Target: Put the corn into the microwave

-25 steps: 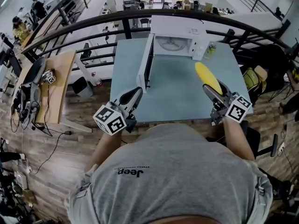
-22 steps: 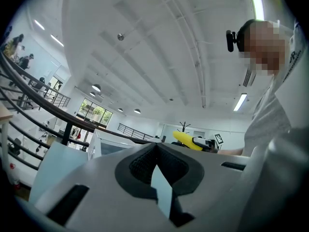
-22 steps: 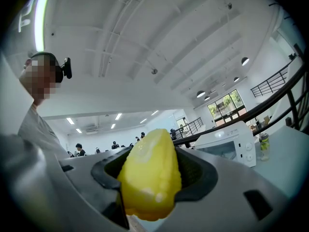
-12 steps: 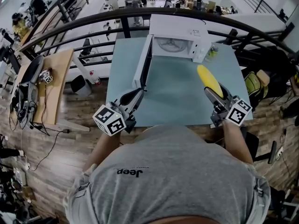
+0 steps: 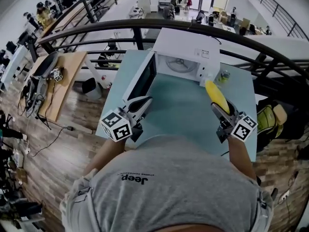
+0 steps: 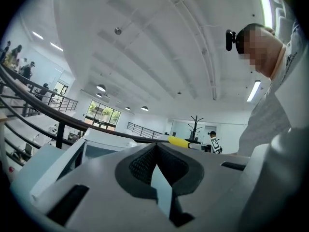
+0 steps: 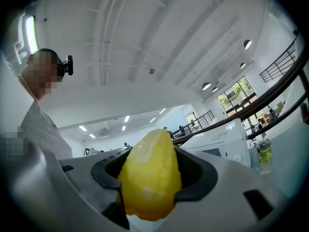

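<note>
The right tongs [image 5: 221, 108] grip a yellow corn cob [image 5: 215, 93] by its near end, above a pale blue tabletop [image 5: 181, 103]. The cob's long axis runs straight out ahead of the tongs, its tip aimed at the white microwave [image 5: 187, 52]. The microwave's door [image 5: 141, 77] hangs open just ahead of the left tongs [image 5: 144, 101], which are closed on nothing. Beyond the tabletop are a dark curved railing [image 5: 96, 30] and a wood floor [image 5: 43, 149].

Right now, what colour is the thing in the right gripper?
Yellow; it is the corn, clearest in the right gripper view.
</note>
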{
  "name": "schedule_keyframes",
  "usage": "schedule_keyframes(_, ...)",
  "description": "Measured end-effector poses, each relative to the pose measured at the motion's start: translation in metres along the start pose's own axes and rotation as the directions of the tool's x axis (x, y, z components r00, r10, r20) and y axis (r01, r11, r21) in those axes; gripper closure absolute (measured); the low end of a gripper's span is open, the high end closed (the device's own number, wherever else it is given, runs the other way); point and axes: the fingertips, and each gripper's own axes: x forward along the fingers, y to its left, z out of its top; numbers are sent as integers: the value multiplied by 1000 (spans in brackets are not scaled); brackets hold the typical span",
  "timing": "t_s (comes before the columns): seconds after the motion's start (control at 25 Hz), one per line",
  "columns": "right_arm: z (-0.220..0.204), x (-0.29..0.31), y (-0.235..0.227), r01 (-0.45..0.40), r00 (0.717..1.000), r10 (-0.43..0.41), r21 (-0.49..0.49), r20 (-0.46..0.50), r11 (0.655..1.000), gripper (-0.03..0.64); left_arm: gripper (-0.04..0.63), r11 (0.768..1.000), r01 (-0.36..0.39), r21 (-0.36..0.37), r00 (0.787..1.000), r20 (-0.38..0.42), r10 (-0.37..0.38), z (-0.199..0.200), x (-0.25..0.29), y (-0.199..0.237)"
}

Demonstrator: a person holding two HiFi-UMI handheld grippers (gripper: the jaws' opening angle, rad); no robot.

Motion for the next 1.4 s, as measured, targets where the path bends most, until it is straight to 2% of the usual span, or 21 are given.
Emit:
schedule_keyframes(0.16,13,-3,-53,-70,997,70,21,9,997,341,577,999,-48,-16,998,-43,47,-7,62,-5)
schedule_keyframes(0.28,6,-12,-78,-99,995,100,26,-20,995,341,577,998,-58,-8,994,-94,57,-15,96,-15)
schedule_keyframes(0.52,-16,-21,-108,-144,987,147,52,-57,988,341,577,990,-131,-59,979,-165,120,-36,132,-11)
schedule_keyframes(0.64,-24,-21,-115,-153,985,156,49,-77,987,341,577,990,-135,-47,973,-197,123,-44,144,-11)
schedule_keyframes(0.84,-35,-6,-119,-123,987,126,37,-97,992,341,577,993,-108,-39,970,-223,97,-53,148,6)
schedule_keyframes(1.08,-50,42,-115,-35,990,39,32,-132,999,342,577,999,-22,-31,975,-221,14,-67,147,44)
schedule_keyframes(1.2,-60,67,-110,14,987,-6,48,-161,999,342,577,999,2,-44,978,-209,-11,-67,145,68)
schedule_keyframes(1.4,-74,98,-121,70,974,-60,38,-220,997,342,577,1000,21,-20,980,-197,-24,-66,154,91)
